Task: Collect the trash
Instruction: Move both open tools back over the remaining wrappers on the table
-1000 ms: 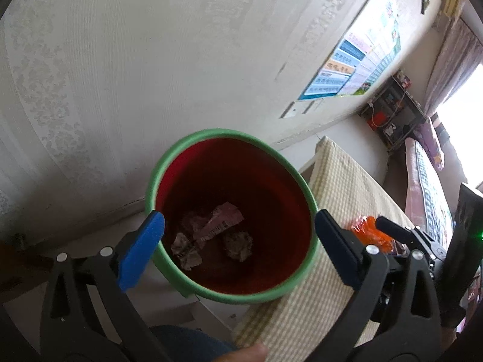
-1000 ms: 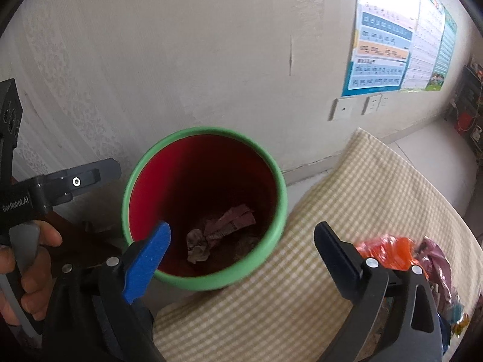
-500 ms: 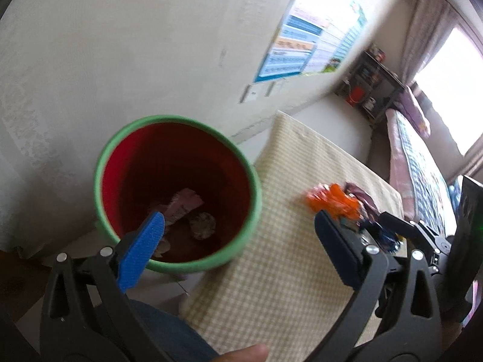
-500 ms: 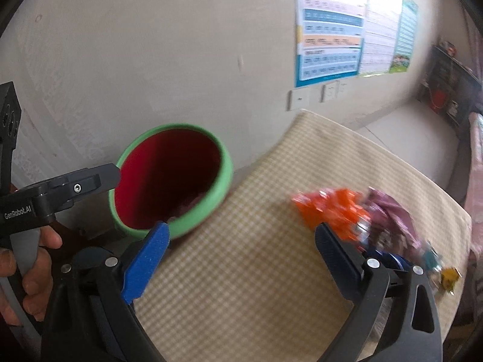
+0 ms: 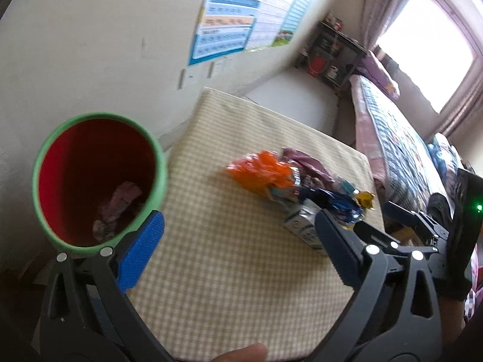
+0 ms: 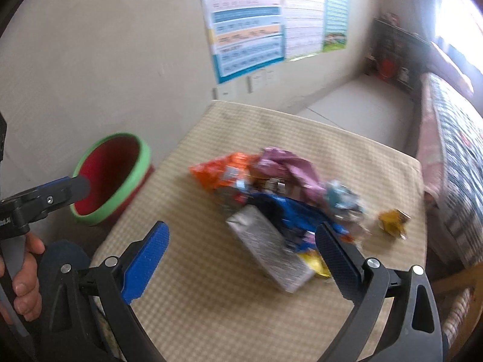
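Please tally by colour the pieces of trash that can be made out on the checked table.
Orange wrapper: 1
Purple wrapper: 1
Blue wrapper: 1
Silver carton: 1
Yellow wrappers: 2
Light blue wrapper: 1
Total: 7, though the pile is blurred and may hide more.

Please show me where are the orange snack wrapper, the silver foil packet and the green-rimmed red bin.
orange snack wrapper (image 6: 220,170), right wrist view, its flat middle
silver foil packet (image 6: 265,249), right wrist view, its top face
green-rimmed red bin (image 5: 99,116), left wrist view, far rim

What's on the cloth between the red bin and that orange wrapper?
Nothing: in the right wrist view, only bare checked cloth separates the red bin from the orange wrapper.
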`<state>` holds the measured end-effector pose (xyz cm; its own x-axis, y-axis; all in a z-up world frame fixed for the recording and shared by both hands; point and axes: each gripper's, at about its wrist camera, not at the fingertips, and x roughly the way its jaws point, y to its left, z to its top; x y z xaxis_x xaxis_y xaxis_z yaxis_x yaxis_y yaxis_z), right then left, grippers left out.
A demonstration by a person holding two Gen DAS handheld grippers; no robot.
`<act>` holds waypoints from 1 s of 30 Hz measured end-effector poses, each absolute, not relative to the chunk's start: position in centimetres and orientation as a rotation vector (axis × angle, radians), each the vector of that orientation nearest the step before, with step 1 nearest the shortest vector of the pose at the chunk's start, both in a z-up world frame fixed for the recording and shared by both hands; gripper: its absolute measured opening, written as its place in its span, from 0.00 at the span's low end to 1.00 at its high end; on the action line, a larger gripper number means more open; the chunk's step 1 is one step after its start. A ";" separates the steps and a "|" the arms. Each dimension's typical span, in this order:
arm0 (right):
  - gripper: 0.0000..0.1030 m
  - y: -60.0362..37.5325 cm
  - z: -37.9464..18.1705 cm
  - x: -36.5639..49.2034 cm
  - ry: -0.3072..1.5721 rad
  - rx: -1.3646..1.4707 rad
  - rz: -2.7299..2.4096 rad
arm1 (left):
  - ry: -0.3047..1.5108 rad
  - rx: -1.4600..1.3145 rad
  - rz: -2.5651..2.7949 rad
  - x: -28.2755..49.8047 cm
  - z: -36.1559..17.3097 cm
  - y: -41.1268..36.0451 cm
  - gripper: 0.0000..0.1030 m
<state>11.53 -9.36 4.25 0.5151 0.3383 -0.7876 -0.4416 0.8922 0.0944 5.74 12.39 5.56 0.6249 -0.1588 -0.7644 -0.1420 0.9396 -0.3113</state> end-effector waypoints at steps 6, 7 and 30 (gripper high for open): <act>0.93 -13.7 3.9 12.2 0.929 -0.077 0.385 | 0.925 -0.337 -0.057 6.8 5.3 9.6 0.95; 0.93 -14.2 3.8 12.4 0.934 -0.071 0.373 | 0.928 -0.335 -0.061 7.0 5.3 9.2 0.95; 0.93 -17.5 1.3 18.4 0.966 -0.016 0.305 | 1.003 -0.331 -0.080 12.9 1.8 6.2 0.95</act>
<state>18.42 -17.53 1.33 0.5293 0.2483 -0.8113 -0.2629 0.9572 0.1214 12.91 6.24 1.78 0.5393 -0.2164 -0.8138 -0.0854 0.9474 -0.3085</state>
